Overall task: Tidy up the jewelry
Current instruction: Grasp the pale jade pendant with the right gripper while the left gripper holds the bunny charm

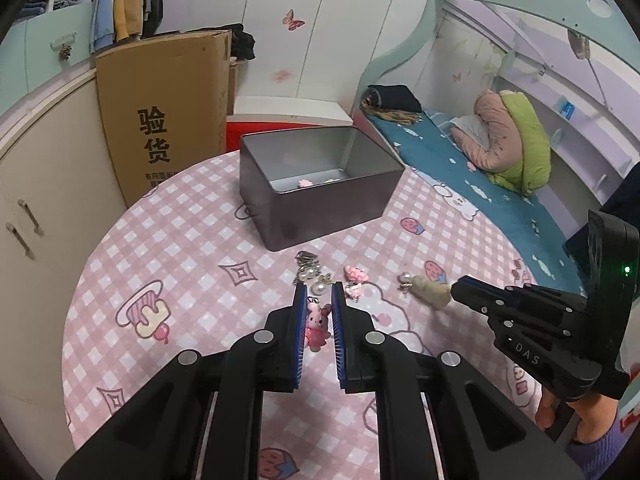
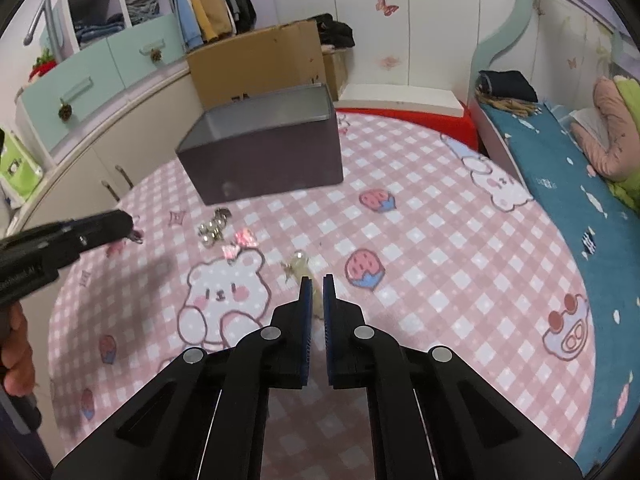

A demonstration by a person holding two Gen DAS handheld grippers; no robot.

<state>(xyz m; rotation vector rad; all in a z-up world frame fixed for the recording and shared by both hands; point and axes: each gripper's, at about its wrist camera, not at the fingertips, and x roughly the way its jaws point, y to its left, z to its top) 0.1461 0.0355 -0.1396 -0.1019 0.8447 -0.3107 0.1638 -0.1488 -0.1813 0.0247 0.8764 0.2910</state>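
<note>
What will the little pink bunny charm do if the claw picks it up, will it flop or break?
The pink bunny charm looks like one solid moulded piece, so it probably stays stiff. Its small metal ring on top may dangle. It looks glossy, so it might slip between the left claw pads. Being tiny, it is likely very light and could skid on the tablecloth.

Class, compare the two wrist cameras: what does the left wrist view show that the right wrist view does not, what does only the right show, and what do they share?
Only the left wrist view shows the pink bunny charm between the left gripper fingers, and small pink pieces inside the metal tin.

Only the right wrist view shows the big bear print on the tablecloth and the teal drawers.

Both show the tin, the pearl cluster, the beige charm at the right gripper, and the cardboard box.
</note>
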